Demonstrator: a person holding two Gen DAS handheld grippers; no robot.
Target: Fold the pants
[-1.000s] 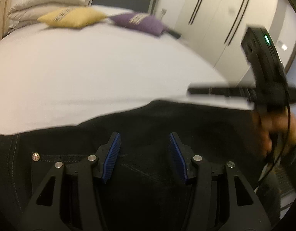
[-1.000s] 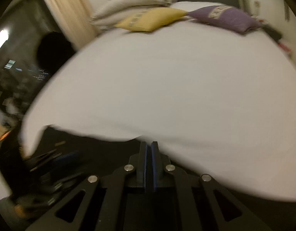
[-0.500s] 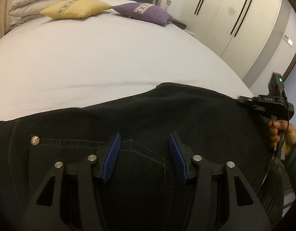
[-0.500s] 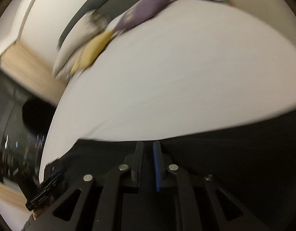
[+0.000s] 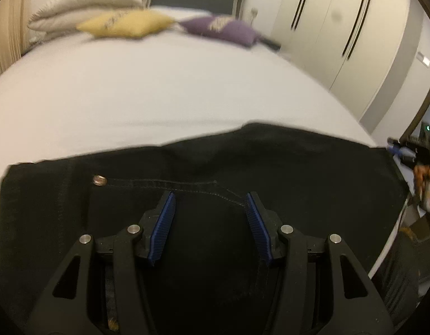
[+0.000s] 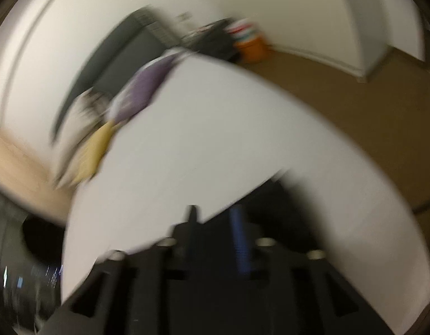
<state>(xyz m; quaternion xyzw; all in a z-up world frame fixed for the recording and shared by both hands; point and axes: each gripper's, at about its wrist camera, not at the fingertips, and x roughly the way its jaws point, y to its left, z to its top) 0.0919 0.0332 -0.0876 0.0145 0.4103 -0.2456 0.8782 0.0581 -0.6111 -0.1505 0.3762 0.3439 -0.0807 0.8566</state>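
So far the pants (image 5: pixel 203 167) lie spread flat across the near edge of the bed (image 5: pixel 159 89), dark cloth on a pale sheet, with a rivet (image 5: pixel 99 180) and a stitched pocket seam showing near the waist end. No crease or doubled layer shows in either view, so I judge the fold barely begun, if at all: the cloth looks laid out and smoothed, and every fold is left to make.

The left gripper (image 5: pixel 209 217) hangs just over the pants with its blue pads wide apart and nothing between them. The right gripper (image 6: pixel 215 220) is badly blurred in its own view; its fingers look parted by a narrow gap above dark cloth, but I cannot tell for sure whether they pinch any of it. From the left view it sits at the far right end of the pants.

Two cushions, yellow (image 5: pixel 125 23) and purple (image 5: pixel 220 29), sit well apart from the work, by the headboard.
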